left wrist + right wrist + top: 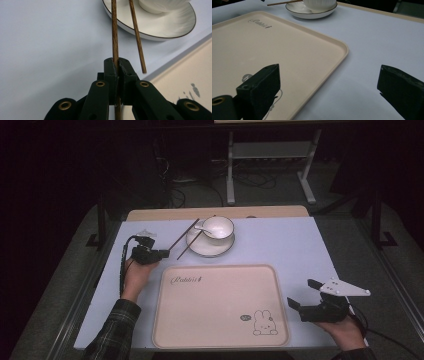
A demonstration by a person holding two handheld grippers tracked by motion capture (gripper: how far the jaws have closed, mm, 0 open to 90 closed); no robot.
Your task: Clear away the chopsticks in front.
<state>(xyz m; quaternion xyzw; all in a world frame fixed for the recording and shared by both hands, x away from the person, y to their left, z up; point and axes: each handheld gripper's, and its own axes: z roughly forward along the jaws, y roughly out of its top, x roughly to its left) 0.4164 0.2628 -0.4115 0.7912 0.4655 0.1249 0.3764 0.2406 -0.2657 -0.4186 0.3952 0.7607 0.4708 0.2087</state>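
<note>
- Dim room, pale blue table (300,245) lit up, with a beige rabbit tray (220,305) sitting near the front edge.
- Left gripper (165,253) lies level just left of the tray's far corner, jaws pointing right, forearm coming in from the bottom.
- Its jaws are clamped on one chopstick (115,37); that stick's far end reaches over the saucer (175,27).
- Second chopstick (137,37) leans on the saucer rim, right beside the first.
- Right gripper (304,294) sits right of the tray, jaws wide apart, nothing between them.
</note>
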